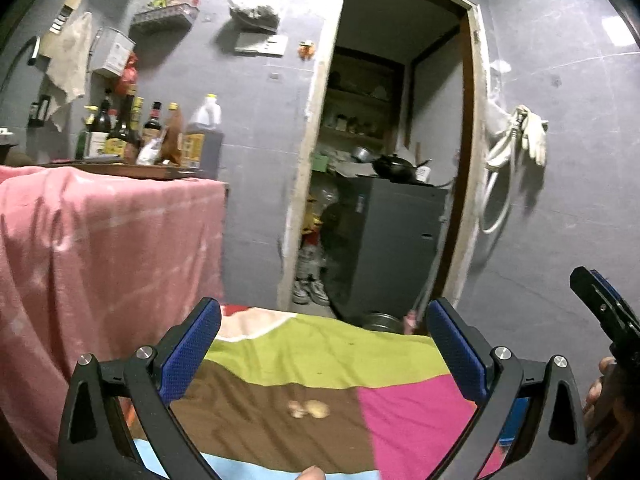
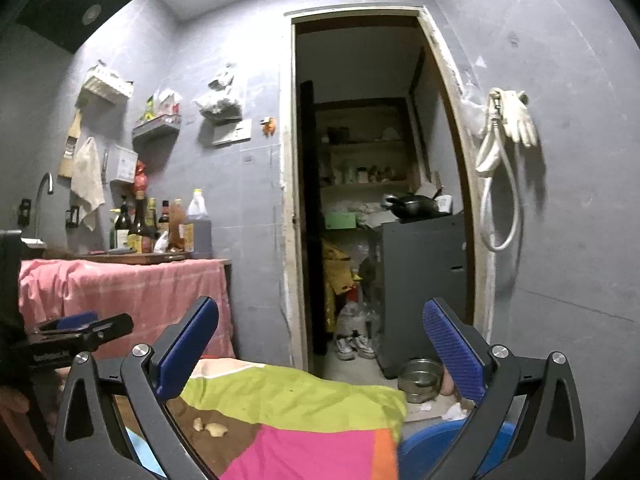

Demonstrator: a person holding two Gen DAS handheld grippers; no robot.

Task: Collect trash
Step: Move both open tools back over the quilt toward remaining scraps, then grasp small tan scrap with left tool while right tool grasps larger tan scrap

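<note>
On the brown patch of the colourful patchwork cloth (image 1: 304,344) lie a few pale scraps of trash (image 1: 309,409), loose and untouched. The left gripper (image 1: 322,354) hangs above them, jaws spread wide and empty. The right gripper (image 2: 320,354) is likewise wide apart and empty, the scraps low toward its left finger.

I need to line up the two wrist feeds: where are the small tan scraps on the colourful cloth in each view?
Left wrist: the tan scraps lie low centre, on the brown patch, between the open fingers.
Right wrist: the tan scraps lie lower left, on the brown patch beside the left finger.
Shared landmark: the white glove hanging right of the doorway.
</note>
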